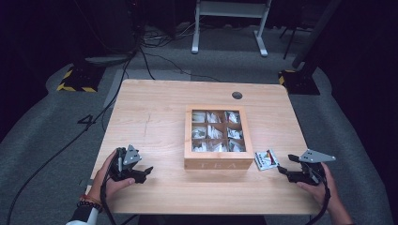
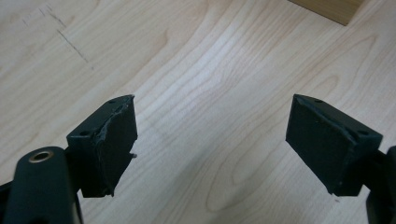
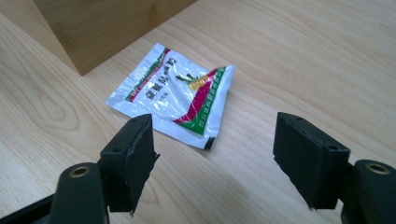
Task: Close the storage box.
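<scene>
A wooden tea box (image 1: 218,159) with a grid of compartments holding white sachets stands mid-table. One white sachet (image 1: 266,160) with red and green print lies flat on the table just right of the box's front corner. My right gripper (image 1: 285,164) is open, low over the table, its jaws pointing at that sachet (image 3: 175,93) from the right, a short way off it. At the front left my left gripper (image 1: 147,172) is open over bare wood, nothing between its pads (image 2: 116,140).
The box's corner (image 3: 93,28) rises just beyond the sachet. A round grommet hole (image 1: 237,95) sits near the table's far edge. Cables and stand bases lie on the floor beyond the table.
</scene>
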The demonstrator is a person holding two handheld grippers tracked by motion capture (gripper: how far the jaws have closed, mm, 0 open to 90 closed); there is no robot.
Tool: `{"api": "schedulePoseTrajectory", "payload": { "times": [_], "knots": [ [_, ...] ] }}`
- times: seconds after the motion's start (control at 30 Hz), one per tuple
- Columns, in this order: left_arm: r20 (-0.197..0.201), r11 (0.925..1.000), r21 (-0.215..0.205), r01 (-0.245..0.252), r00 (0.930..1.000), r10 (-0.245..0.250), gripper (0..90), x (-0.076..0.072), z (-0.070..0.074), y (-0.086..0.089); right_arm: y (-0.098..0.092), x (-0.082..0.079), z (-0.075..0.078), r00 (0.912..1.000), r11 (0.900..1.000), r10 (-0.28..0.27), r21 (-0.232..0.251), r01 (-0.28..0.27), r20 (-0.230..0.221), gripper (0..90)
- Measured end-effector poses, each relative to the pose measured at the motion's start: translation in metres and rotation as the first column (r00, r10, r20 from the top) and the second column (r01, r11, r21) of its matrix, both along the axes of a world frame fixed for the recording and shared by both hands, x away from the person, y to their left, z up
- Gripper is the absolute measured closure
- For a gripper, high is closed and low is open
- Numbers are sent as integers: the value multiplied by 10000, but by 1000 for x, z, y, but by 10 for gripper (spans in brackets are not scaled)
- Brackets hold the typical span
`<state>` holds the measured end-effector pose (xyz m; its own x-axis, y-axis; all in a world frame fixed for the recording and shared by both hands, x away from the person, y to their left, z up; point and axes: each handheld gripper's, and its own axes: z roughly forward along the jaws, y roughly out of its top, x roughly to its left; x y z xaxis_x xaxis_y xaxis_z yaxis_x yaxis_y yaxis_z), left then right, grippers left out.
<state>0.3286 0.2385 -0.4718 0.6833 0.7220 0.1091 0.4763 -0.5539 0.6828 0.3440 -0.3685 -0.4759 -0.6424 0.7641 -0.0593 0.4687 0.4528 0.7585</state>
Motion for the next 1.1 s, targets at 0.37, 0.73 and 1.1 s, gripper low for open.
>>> {"api": "schedulePoseTrajectory", "payload": {
  "times": [0.37, 0.73, 1.1],
  "knots": [
    [-463, 9988, -388, -311, 9985, 293, 170, -6, -15, 18, -17, -9, -15, 9974, 9970, -600, 470, 618, -393, 292],
    [-988, 9948, -848, -571, 9939, 486, 155, -8, -31, 24, -30, -16, -27, 9899, 9896, -1262, 613, 1301, -639, 267],
    [-818, 9941, -918, -581, 9954, 506, 147, -9, -33, 24, -26, -17, -28, 9904, 9910, -1283, 311, 1299, -514, 251]
  ]
}}
